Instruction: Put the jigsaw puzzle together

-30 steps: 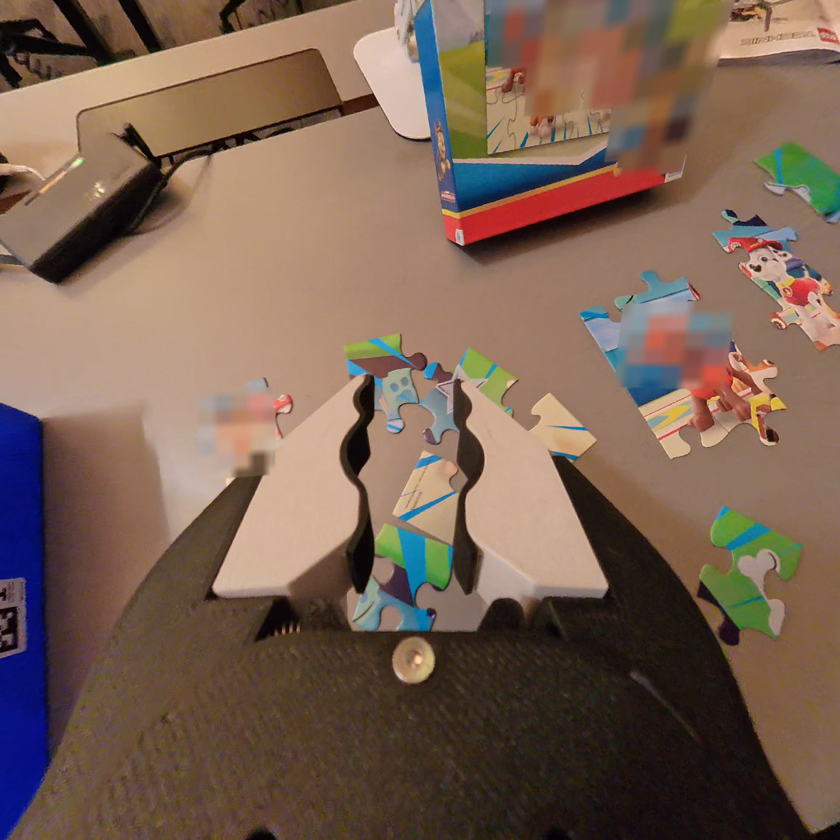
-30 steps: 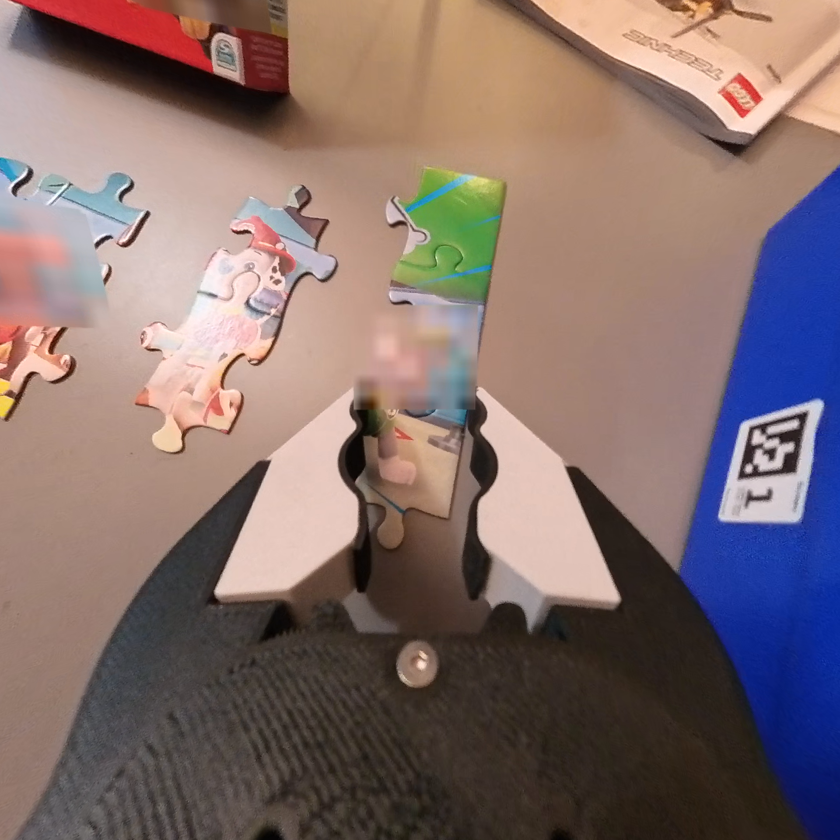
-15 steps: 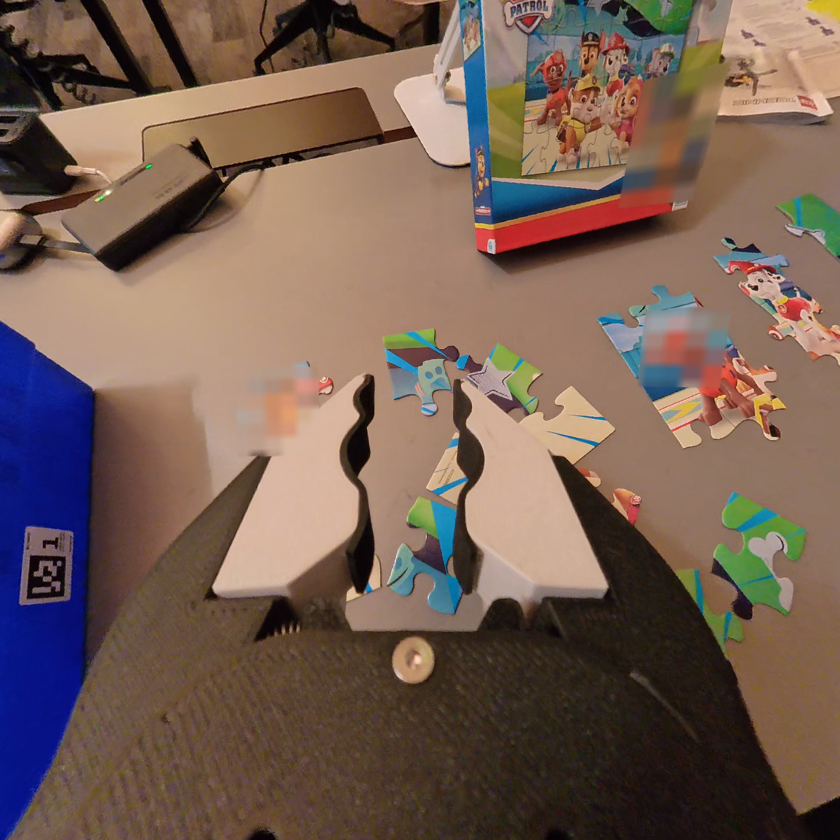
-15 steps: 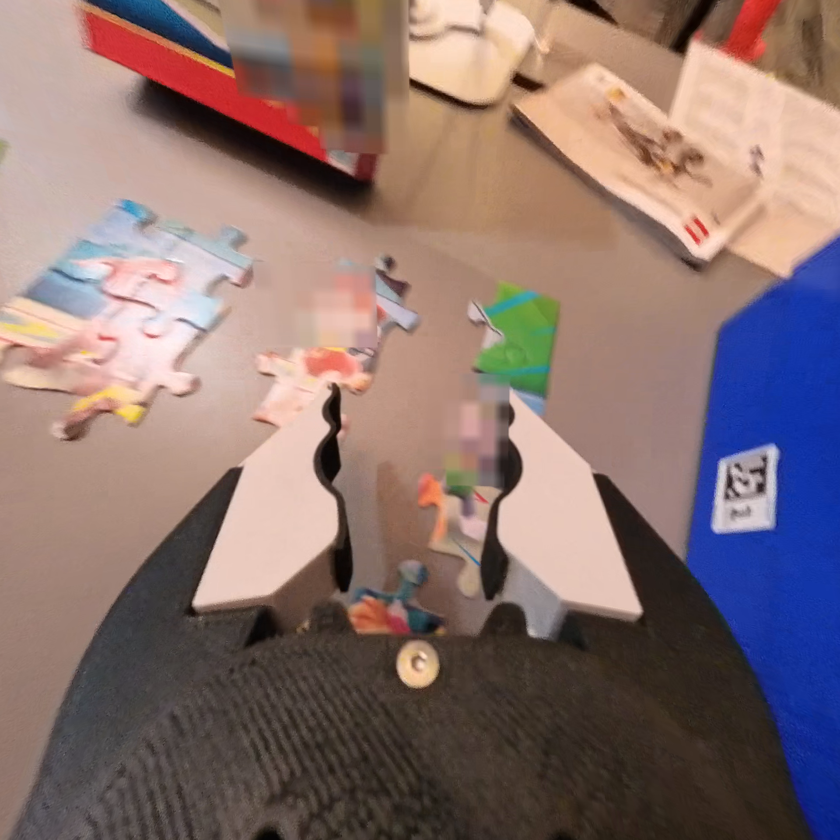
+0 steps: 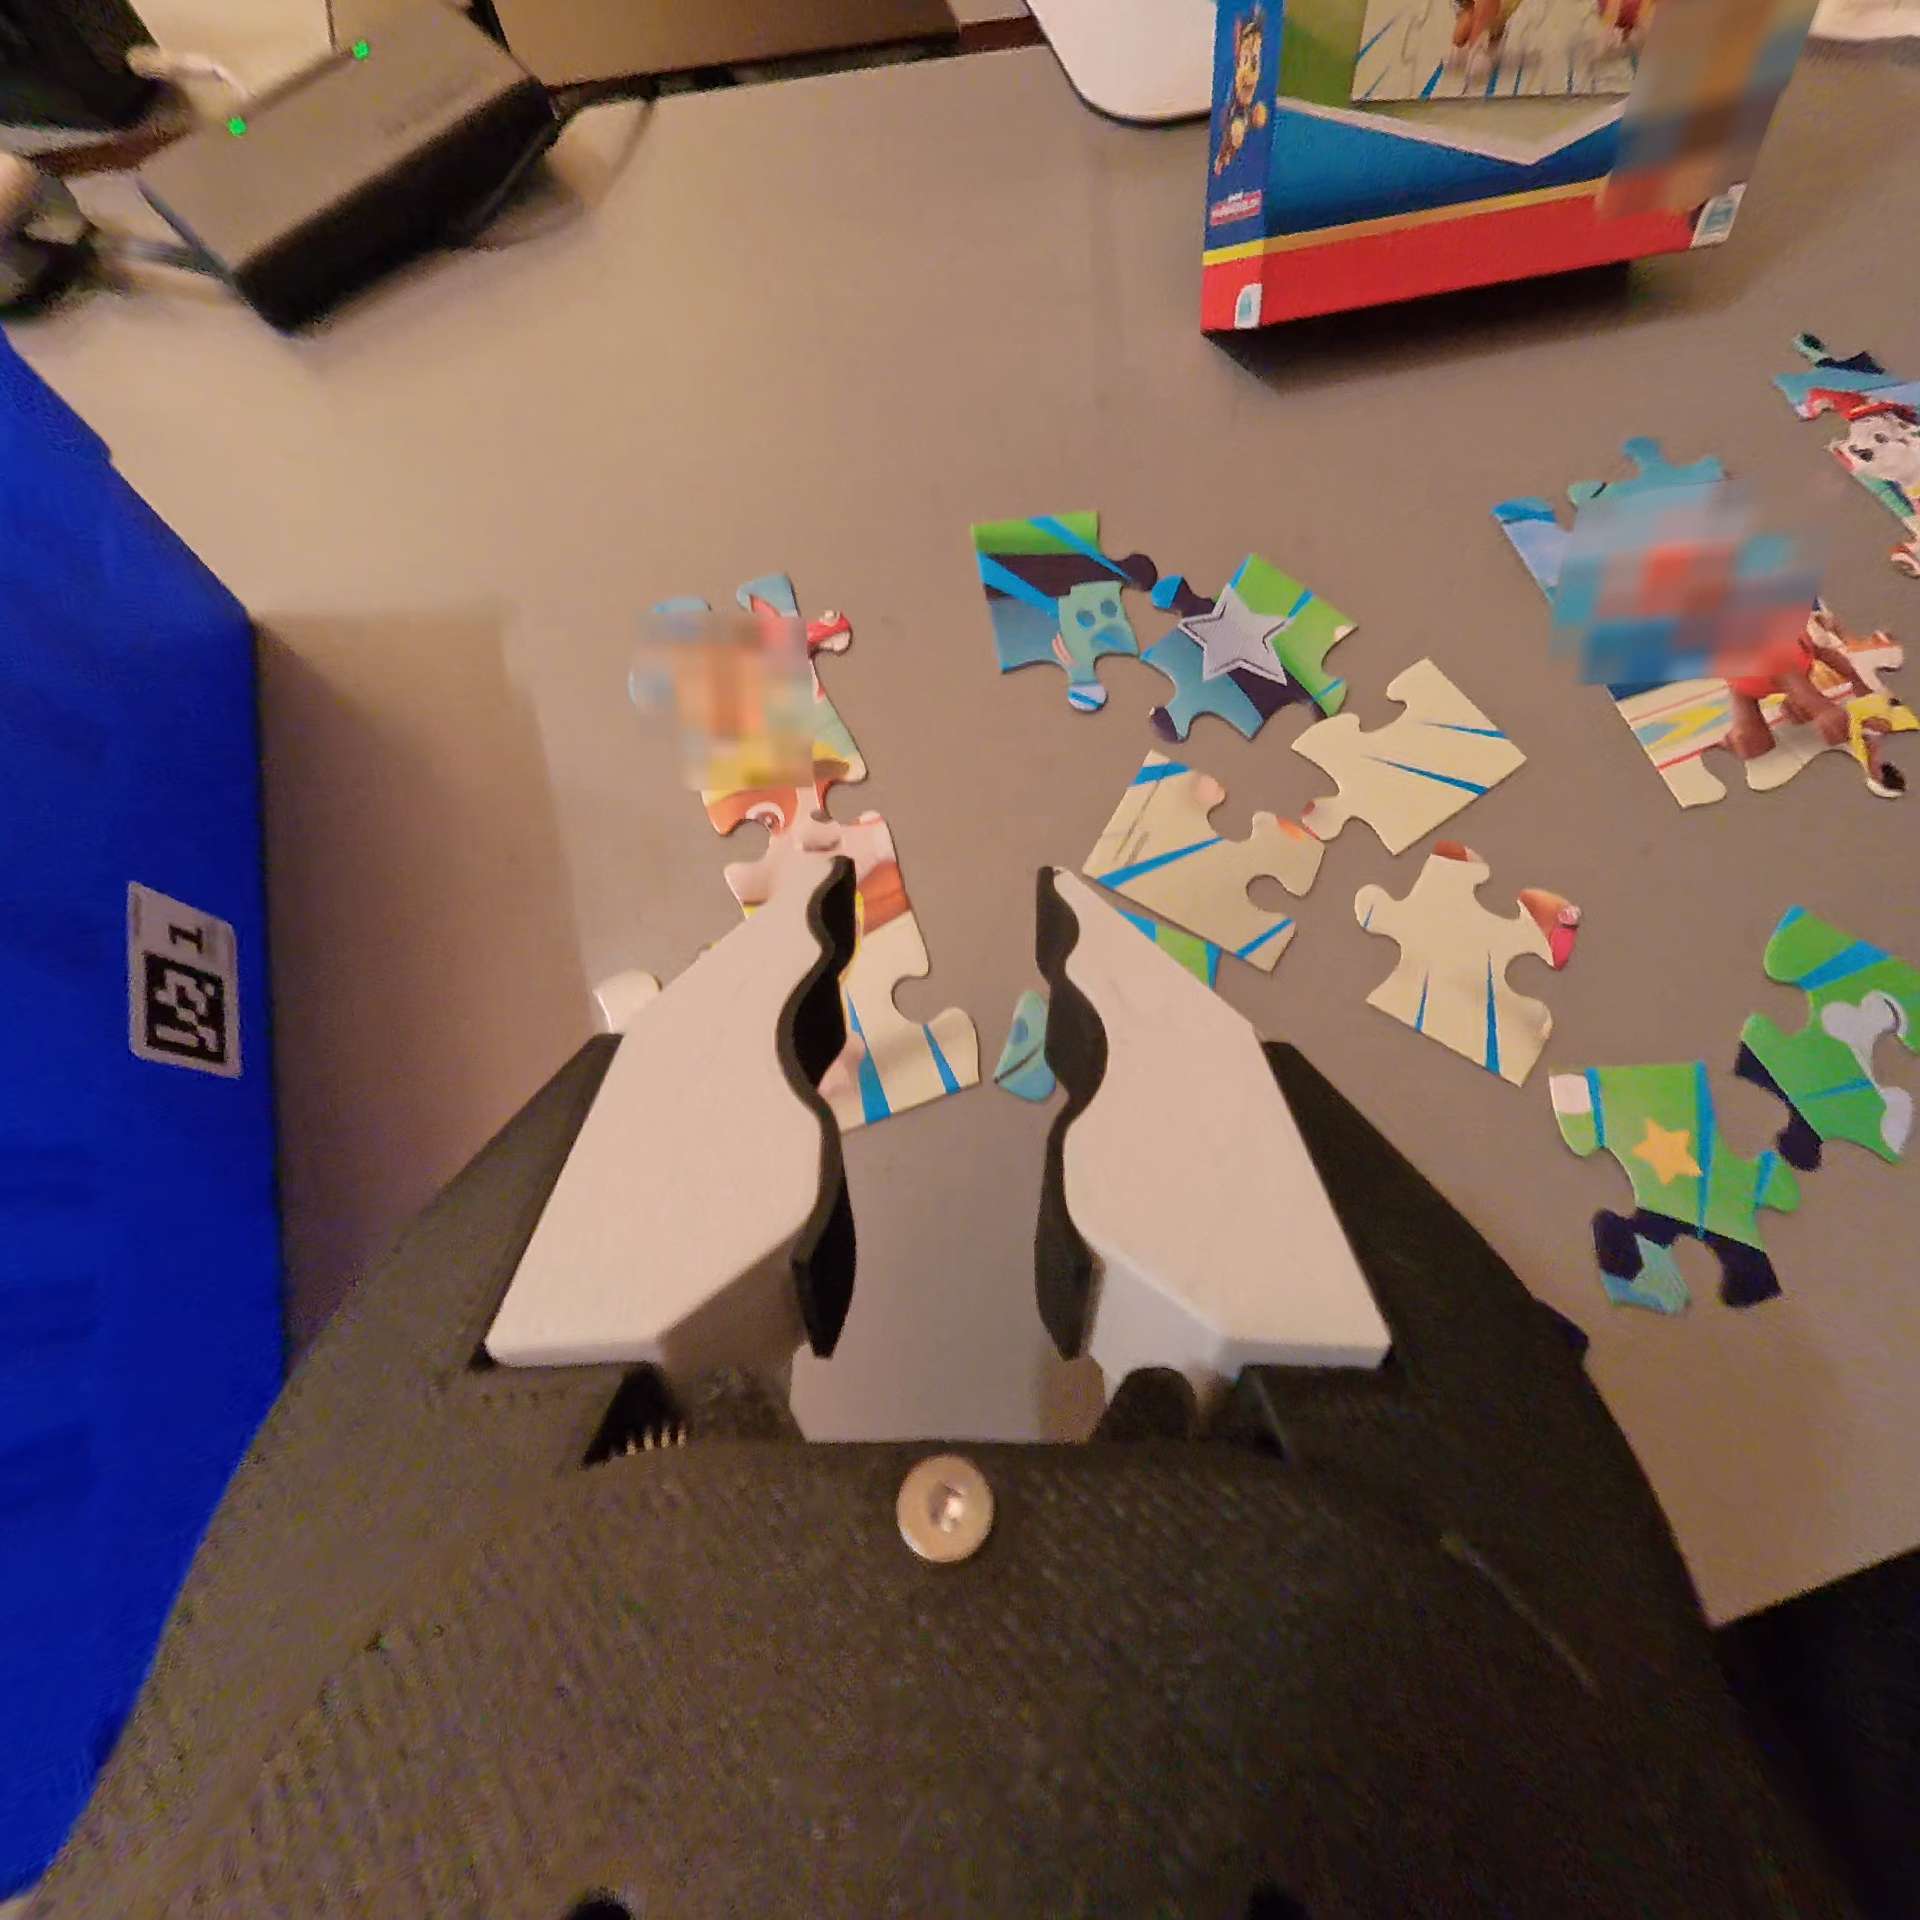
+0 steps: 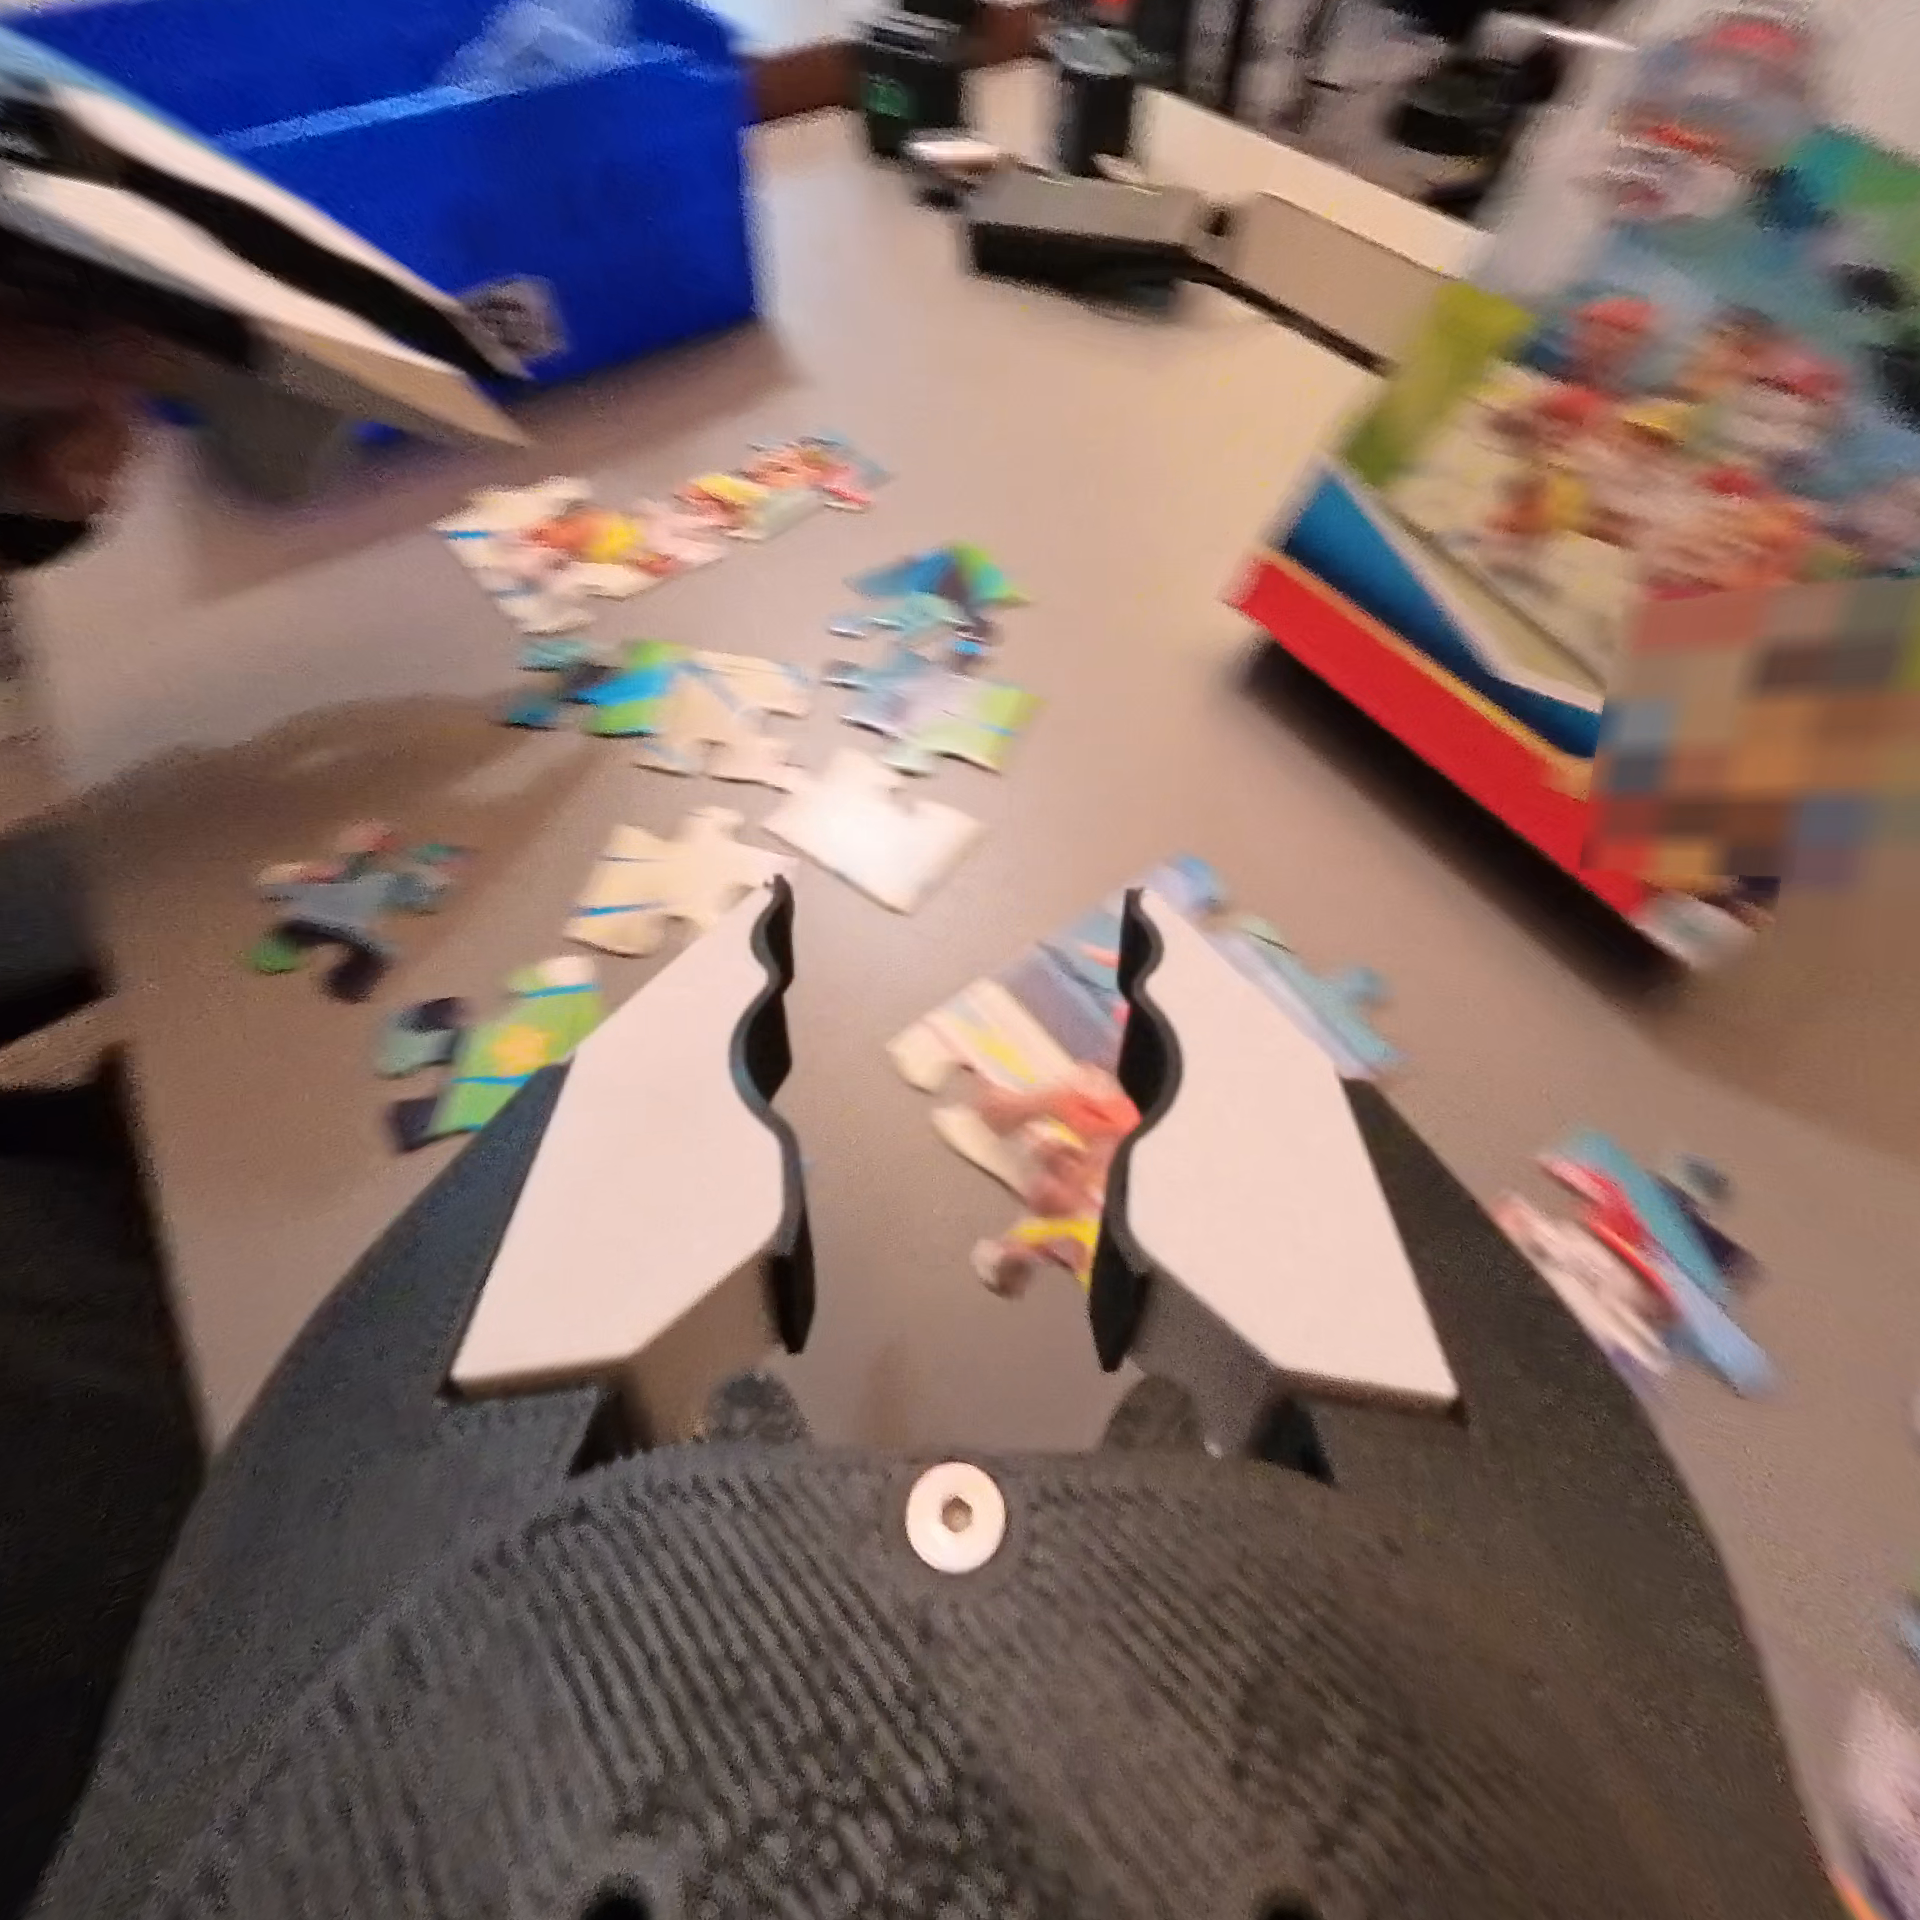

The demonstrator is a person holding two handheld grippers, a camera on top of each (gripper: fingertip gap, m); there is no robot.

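Left claw: the left gripper (image 5: 945, 883) hovers with its 2 fingers spread. Nothing is between the pads, only bare table (image 5: 831, 364).
Under its left finger: a joined strip of pup pieces (image 5: 821, 831) lies flat, well to the near left of the box (image 5: 1455, 208). The finger covers its near end, and I cannot tell if they touch.
By its right finger: a small teal piece (image 5: 1023, 1060) lies just beside the pad, on the near left side of the box.
Right claw: the right gripper (image 6: 951, 904) is also spread wide and holds nothing. This view is heavily blurred.
Under its right finger: a joined cluster with a pup picture (image 6: 1039, 1112) lies flat on the near side of the box (image 6: 1507, 644), partly hidden by the finger.
Loose pieces: 3 cream pieces (image 5: 1403, 769) and 2 star-and-green pieces (image 5: 1247, 655) are scattered in front of the box, ahead of the left gripper's right finger. 2 green pieces (image 5: 1683, 1174) lie nearer still, to the right.
How they would handle: the pieces look like thin card lying flush on the table, so I judge the pads get little edge to bite and a piece would slide easily.
Farther out: a blue bin (image 5: 104, 935) stands far left of the box, and a black adapter (image 5: 364, 177) lies level with the box, to its left.
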